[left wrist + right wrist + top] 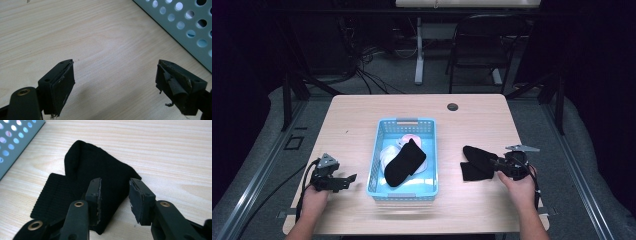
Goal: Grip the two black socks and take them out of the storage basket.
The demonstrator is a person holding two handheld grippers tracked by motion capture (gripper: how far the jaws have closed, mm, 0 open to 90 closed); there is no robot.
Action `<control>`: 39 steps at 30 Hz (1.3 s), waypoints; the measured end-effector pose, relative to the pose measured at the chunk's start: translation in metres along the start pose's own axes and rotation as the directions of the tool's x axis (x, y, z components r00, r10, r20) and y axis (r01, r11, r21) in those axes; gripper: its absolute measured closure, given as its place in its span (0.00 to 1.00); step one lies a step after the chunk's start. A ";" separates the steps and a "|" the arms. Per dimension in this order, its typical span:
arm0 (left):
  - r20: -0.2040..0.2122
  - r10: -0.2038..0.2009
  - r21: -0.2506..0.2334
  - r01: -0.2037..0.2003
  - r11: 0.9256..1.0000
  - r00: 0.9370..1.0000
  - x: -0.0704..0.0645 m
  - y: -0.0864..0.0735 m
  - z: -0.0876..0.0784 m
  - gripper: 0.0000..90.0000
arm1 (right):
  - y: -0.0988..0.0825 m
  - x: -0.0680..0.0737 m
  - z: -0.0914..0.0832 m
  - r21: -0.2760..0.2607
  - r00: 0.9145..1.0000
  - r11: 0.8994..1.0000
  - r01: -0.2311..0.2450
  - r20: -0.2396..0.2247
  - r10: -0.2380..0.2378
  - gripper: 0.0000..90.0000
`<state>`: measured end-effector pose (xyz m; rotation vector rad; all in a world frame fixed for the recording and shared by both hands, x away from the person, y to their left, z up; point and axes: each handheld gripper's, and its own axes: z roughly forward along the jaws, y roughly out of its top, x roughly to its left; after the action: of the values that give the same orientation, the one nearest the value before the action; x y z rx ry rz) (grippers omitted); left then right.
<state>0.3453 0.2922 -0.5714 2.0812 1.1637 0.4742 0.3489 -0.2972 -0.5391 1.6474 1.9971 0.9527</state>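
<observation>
A black sock (476,161) lies folded on the wooden table, right of a light blue basket (407,121). My right gripper (495,164) sits at the sock's right end. In the right gripper view its jaws stand apart just above the black sock (100,165), and the gripper (115,192) is open with no pad pressing the fabric. Another black sock (404,162) lies in the basket on top of white and pink cloth (411,139). My left gripper (349,179) rests left of the basket, open (115,80) over bare wood.
The basket's perforated wall (180,27) is close to the left gripper, and a corner of the basket (15,137) shows far left of the right one. A cable hole (452,106) sits near the table's far edge. A chair (482,45) stands beyond the table.
</observation>
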 end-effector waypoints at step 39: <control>-0.001 -0.002 -0.002 0.002 1.000 1.000 -0.001 0.000 -0.001 0.17 | 0.105 0.126 -0.025 -0.069 0.916 0.954 0.290 -0.270 -0.298 0.69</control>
<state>0.3444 0.2920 -0.5712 2.0785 1.1648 0.4751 0.3759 -0.1737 -0.4318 1.2006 2.3202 1.1371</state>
